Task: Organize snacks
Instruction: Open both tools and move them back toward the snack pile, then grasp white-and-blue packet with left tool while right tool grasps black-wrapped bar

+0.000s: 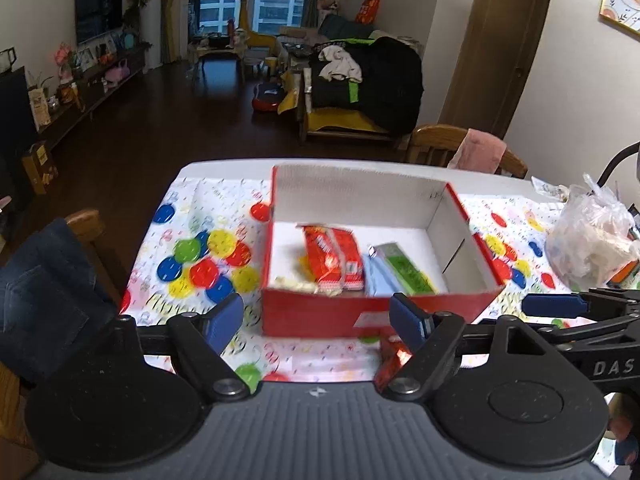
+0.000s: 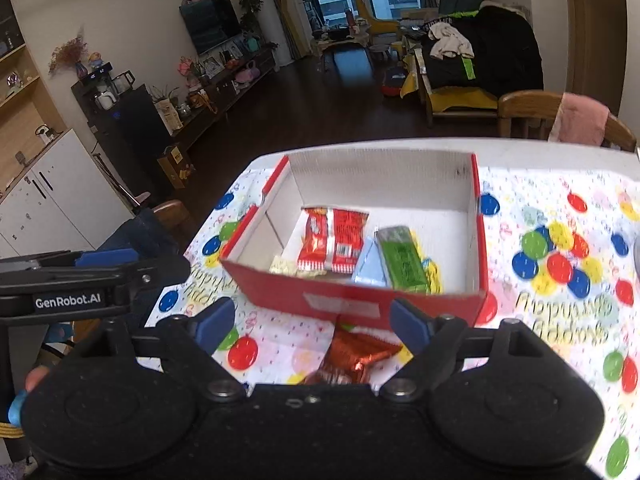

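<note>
Left tool [image 1: 316, 322]: jaws wide apart, nothing between the pads, angled down, hovering short of the box [image 1: 312, 312] near wall. Right tool [image 2: 312, 324]: jaws likewise wide apart and empty, angled down, also short of the box, alongside the left tool.

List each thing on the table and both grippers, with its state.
Red box: open, upright.
Red packets: flat in box.
Green packet: in box, atop blue packet.
Shiny red wrapper: outside, before box.
Plastic bag: bunched, beside box.
Left gripper: open, empty.
Right gripper: open, empty.
</note>
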A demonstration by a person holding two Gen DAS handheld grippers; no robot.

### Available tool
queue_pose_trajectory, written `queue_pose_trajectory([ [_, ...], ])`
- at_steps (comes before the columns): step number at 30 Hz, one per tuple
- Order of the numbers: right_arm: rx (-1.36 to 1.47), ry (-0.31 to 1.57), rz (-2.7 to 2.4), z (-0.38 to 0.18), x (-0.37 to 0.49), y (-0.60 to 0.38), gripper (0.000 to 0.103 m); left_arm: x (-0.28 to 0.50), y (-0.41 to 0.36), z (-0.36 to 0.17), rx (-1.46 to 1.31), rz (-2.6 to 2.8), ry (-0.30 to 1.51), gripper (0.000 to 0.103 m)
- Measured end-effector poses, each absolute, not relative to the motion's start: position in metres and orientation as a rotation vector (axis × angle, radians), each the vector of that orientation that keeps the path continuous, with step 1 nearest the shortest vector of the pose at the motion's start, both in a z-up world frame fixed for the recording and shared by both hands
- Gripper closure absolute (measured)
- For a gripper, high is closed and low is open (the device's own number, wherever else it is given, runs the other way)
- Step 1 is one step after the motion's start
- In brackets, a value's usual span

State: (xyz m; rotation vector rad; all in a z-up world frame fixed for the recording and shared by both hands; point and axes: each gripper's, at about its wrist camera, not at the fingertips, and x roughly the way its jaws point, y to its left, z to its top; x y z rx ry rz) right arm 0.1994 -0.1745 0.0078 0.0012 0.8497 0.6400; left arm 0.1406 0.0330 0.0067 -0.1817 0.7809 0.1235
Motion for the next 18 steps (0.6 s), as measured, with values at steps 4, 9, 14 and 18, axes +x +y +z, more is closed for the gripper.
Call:
queue_pose_trajectory([
  [4,0.007,0.869,0.626,-0.006,0.189,-0.18,0.009,0.127,0.035,-0.009,-0.183,0.132,0.812,0.02],
  [9,0.005,0.905,0.586,-0.029,0.177,-0.185,0.001,0.114,0.037,-0.036,-0.202,0.151,0.875,0.02],
  [14,-0.007,0.937,0.532,-0.054,0.166,-0.191,0.001,0.106,0.039,-0.064,-0.248,0.17,0.948,0.02],
  [18,-0.01,0.96,0.505,-0.072,0.158,-0.193,0.001,0.104,0.039,-0.089,-0.261,0.193,1.015,0.02],
])
